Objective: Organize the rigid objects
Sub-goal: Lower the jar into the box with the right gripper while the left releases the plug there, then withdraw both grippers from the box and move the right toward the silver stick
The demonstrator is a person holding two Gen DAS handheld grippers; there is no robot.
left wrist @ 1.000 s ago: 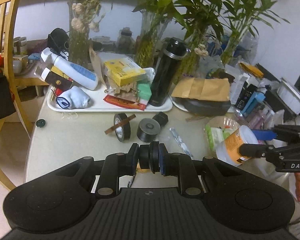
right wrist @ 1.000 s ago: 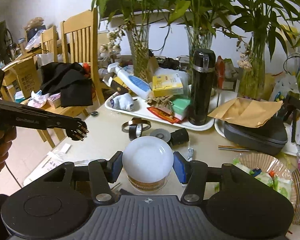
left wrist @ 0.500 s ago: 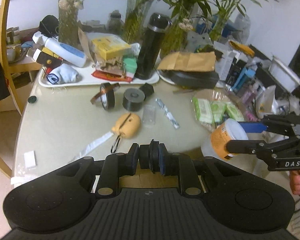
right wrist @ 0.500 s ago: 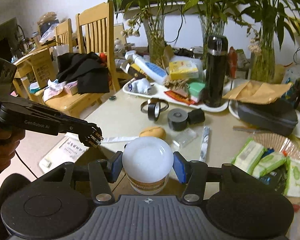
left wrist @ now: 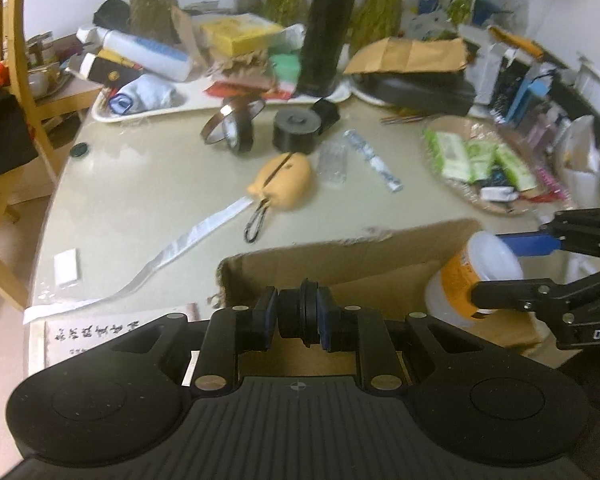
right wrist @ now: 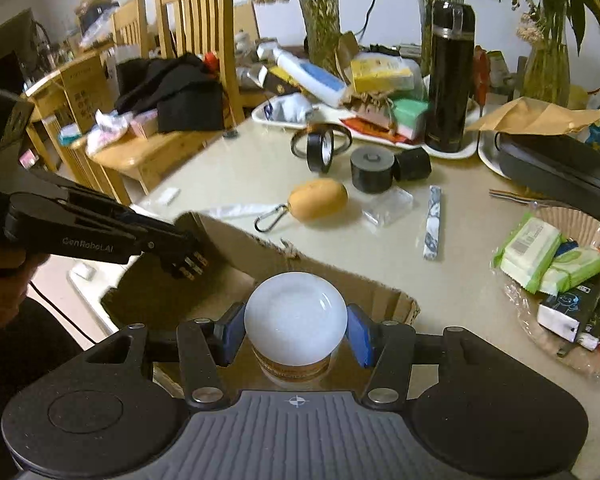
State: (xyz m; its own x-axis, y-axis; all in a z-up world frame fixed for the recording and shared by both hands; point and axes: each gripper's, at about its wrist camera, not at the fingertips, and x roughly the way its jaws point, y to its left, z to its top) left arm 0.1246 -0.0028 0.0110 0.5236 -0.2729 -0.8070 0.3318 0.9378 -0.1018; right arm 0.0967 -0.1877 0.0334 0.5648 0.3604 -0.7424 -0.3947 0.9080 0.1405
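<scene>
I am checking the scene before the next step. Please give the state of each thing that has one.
Left hand-held gripper: shut on a small black part.
Right hand-held gripper: shut on white-lidded jar, over the box.
Cardboard box: open.
Black flask: upright, lid on.
Black tape roll: on edge.

We see a white plastic jar (right wrist: 295,322) with a domed, translucent white lid and an orange label band, upright, hanging over the open cardboard box (right wrist: 260,264). We also see a small black ribbed piece (left wrist: 299,314), dark and disc-like with raised rings around it, over the same box; its exact form is hard for us to tell. The brown box has a torn front edge and lies at the near edge of the beige table (right wrist: 228,168), its flaps open.
</scene>
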